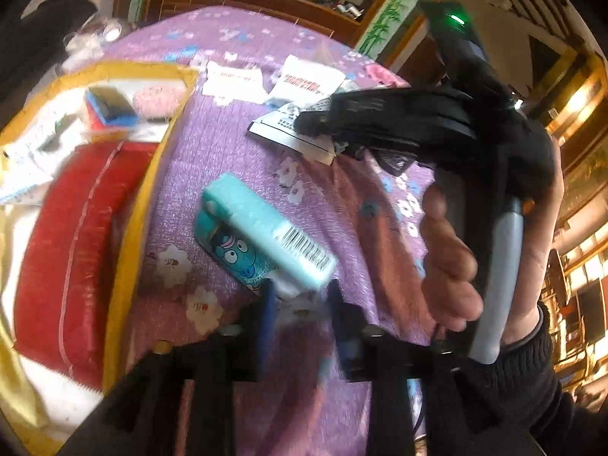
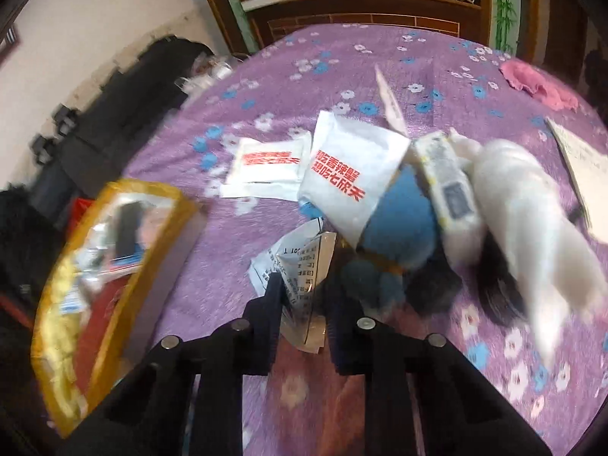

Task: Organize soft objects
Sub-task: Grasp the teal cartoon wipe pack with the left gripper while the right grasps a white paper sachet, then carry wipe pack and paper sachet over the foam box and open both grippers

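Note:
In the left wrist view a teal tissue pack (image 1: 262, 231) with a cartoon face lies on the purple floral bedspread (image 1: 228, 152). Its near end sits between the fingertips of my left gripper (image 1: 302, 311), whose jaws stand apart and do not press it. A hand holds my right gripper (image 1: 307, 123) further back. In the right wrist view my right gripper (image 2: 304, 285) is shut on a crumpled printed white packet (image 2: 300, 266). Just beyond it lie a blue plush toy (image 2: 395, 220), a white fluffy toy (image 2: 524, 209) and two white packets with red writing (image 2: 342, 174).
A yellow-rimmed clear bag (image 1: 152, 174) lies at the left and holds a red cloth (image 1: 76, 247), a blue box and other small items. A pink cloth (image 2: 539, 83) and a paper sheet (image 2: 585, 159) lie at the right. A wooden headboard shelf (image 2: 361, 3) stands behind.

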Motion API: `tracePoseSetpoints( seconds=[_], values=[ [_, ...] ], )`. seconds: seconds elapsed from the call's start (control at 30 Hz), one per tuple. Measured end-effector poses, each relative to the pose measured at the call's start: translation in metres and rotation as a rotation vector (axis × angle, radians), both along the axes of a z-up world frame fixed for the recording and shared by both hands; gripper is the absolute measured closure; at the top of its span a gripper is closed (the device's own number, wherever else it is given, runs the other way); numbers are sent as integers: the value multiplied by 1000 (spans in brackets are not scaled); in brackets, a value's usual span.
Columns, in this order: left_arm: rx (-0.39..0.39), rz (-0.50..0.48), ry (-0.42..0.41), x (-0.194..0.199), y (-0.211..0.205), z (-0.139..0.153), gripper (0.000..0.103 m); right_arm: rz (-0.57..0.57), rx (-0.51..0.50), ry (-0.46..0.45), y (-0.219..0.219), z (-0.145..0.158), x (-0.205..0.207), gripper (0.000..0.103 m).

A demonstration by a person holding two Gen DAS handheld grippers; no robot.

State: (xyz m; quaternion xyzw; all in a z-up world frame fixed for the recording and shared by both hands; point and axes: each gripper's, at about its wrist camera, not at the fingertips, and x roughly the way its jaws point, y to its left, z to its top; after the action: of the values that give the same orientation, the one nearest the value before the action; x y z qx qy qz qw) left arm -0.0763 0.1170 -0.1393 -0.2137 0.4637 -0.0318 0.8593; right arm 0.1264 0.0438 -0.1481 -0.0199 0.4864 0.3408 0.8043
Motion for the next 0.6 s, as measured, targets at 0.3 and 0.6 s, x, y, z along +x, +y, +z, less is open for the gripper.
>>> tracePoseSetpoints(
  seconds=[0.3,0.6],
  values=[
    [51,42,77,-2,-9,6,46,36,120,-37,-31,-4,-16,83],
    [27,239,223,69,7,-18,46,-76,160,-134,-53,18,-24,82]
  ],
)
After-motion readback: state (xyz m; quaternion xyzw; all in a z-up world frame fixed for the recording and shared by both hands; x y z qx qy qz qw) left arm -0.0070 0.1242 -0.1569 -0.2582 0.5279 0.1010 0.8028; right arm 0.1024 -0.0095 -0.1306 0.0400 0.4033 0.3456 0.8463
